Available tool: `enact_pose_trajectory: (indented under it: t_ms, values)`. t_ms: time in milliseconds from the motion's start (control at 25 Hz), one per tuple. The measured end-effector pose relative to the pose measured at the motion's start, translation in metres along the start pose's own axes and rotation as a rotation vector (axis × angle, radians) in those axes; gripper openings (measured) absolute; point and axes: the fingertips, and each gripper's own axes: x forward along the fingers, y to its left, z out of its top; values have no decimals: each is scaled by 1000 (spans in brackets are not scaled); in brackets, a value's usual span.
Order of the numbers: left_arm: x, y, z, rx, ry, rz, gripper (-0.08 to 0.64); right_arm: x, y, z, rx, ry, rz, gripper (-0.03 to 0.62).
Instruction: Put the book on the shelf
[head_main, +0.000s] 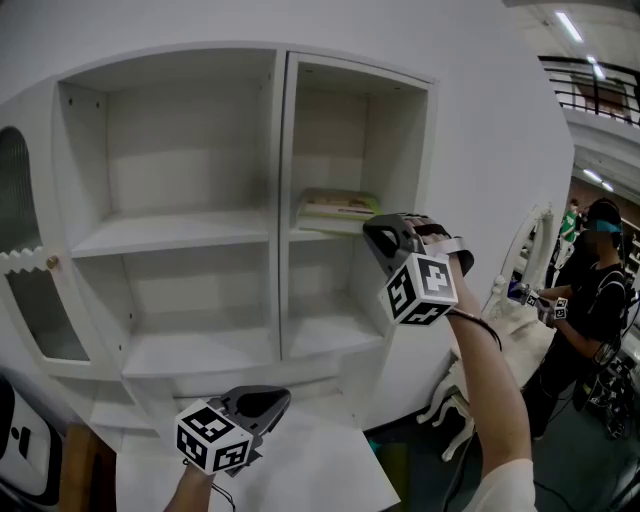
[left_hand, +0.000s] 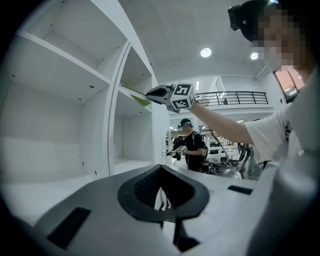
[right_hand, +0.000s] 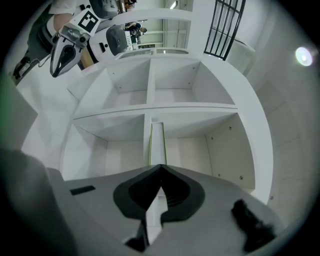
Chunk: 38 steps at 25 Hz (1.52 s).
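Note:
A thin book (head_main: 338, 207) with a green-and-white cover lies flat on the middle board of the right compartment of the white shelf unit (head_main: 180, 232). My right gripper (head_main: 378, 235) is at the book's near right corner, shut on its edge. In the right gripper view the book (right_hand: 157, 142) runs straight out from between the closed jaws of that gripper (right_hand: 160, 167) into the compartment. The left gripper view shows the book (left_hand: 134, 93) sticking out from the right gripper's tip (left_hand: 149, 93). My left gripper (head_main: 275, 400) hangs low in front of the unit's base, shut and empty.
The left compartments of the unit are bare. A glass-fronted door (head_main: 30, 310) stands at the far left. A white surface (head_main: 320, 460) lies below my left gripper. Another person (head_main: 595, 290) stands at the right beside the unit, holding grippers.

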Motion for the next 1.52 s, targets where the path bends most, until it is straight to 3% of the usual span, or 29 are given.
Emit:
enact_pose_trajectory:
  t_ms: [400,1040,1240,1520]
  values:
    - [7,-13,3,-1,-12,-39,8,-53,30,33,-6,-73,18,12]
    - [30,-43,5,33,-30,-75,8,-124,162,58,91,-129,177,12]
    - [35,-51,-2,45,-34,-70,8,-138,207,70,197,-160,216,12]
    - [37,-62,-15,48,-82,-77,8,-152,242,83,548,-230,184,12]
